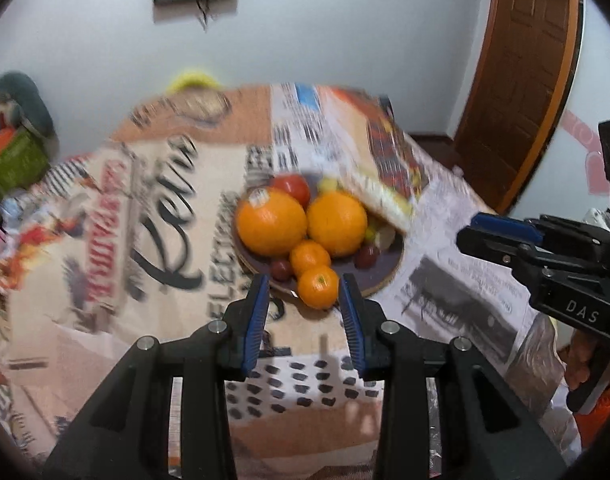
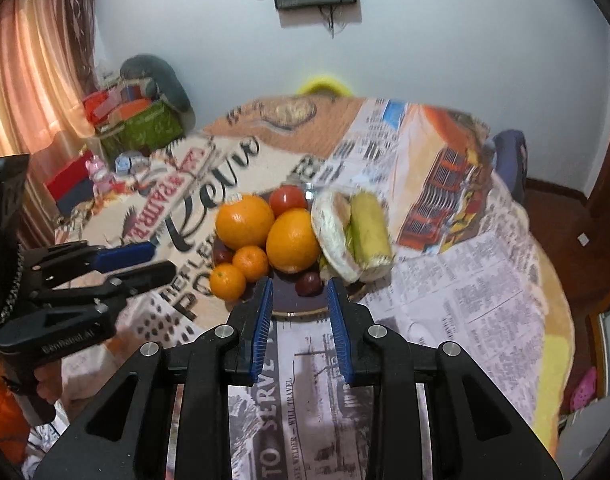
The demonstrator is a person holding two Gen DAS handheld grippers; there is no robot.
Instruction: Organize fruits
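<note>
Pale walls and a brown door frame a table (image 1: 105,340) covered in printed newspaper-style cloth.

From my left wrist camera, a dark plate (image 1: 385,276) sits mid-table, piled with fruit: two big oranges (image 1: 271,222), two mandarins (image 1: 318,286) at the near rim, a tomato (image 1: 293,188) behind, and dark grapes (image 1: 281,269). My left gripper (image 1: 305,306) hangs above the near rim, jaws narrow with a clear gap, pads touching nothing; the nearest mandarin only appears between them, lying farther off. My right gripper (image 1: 483,236) shows at the right edge, seen side-on, narrow.

From my right wrist camera, the same plate (image 2: 301,308) shows the fruit crowded leftward, because a white wrapped bundle (image 2: 333,236) with a yellow-green piece inside fills its right side. My right gripper (image 2: 299,308) hovers over the plate's near edge, jaws narrow and empty. My left gripper (image 2: 145,262) is at the left, holding nothing.

I judge the fruit already gathered, so both grippers sit clear.
</note>
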